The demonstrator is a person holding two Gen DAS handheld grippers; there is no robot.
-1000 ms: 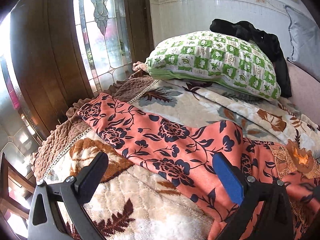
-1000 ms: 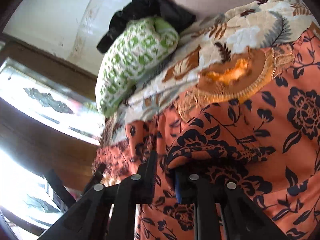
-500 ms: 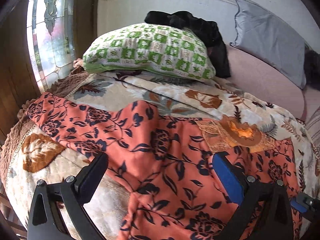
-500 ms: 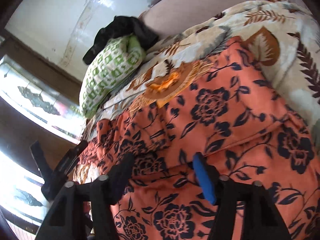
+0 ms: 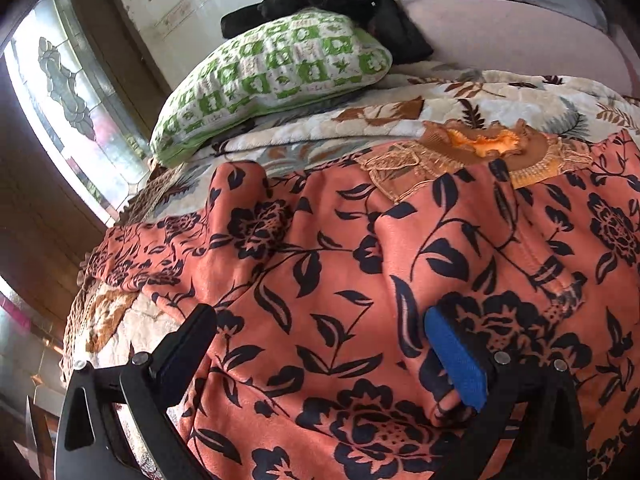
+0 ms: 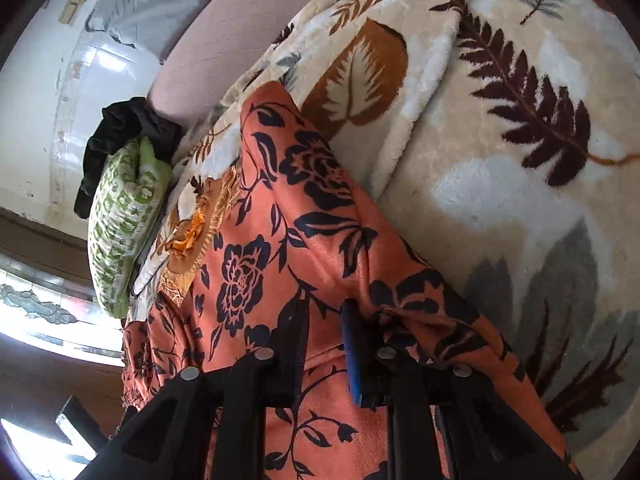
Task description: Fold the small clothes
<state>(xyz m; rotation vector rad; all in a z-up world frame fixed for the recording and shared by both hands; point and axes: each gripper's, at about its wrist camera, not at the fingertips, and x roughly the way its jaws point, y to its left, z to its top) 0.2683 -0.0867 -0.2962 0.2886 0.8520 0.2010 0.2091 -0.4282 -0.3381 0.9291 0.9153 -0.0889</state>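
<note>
An orange garment with black flowers (image 5: 340, 248) lies spread across the leaf-patterned blanket (image 5: 520, 100) on the bed, its gold embroidered neckline (image 5: 480, 148) at the far side. My left gripper (image 5: 320, 332) hangs low over the garment's near part, open wide, with flat cloth under the gap. In the right wrist view the same garment (image 6: 260, 248) runs diagonally, its right edge bordering bare blanket (image 6: 520, 208). My right gripper (image 6: 324, 320) sits at that edge with its jaws closing to a narrow gap, a bunched fold of orange cloth pinched between them.
A green and white checked pillow (image 5: 272, 76) lies at the head of the bed with a black garment (image 5: 340, 0) heaped on it. A pink padded backrest (image 5: 500, 32) runs behind. A leaded-glass window (image 5: 68, 100) and dark wood frame stand at the left, past the bed's edge.
Both grippers slid sideways and lower over the garment while rolling. The right one let go of the fold, opened, reached the garment's right edge and narrowed on it again. The left stayed open.
</note>
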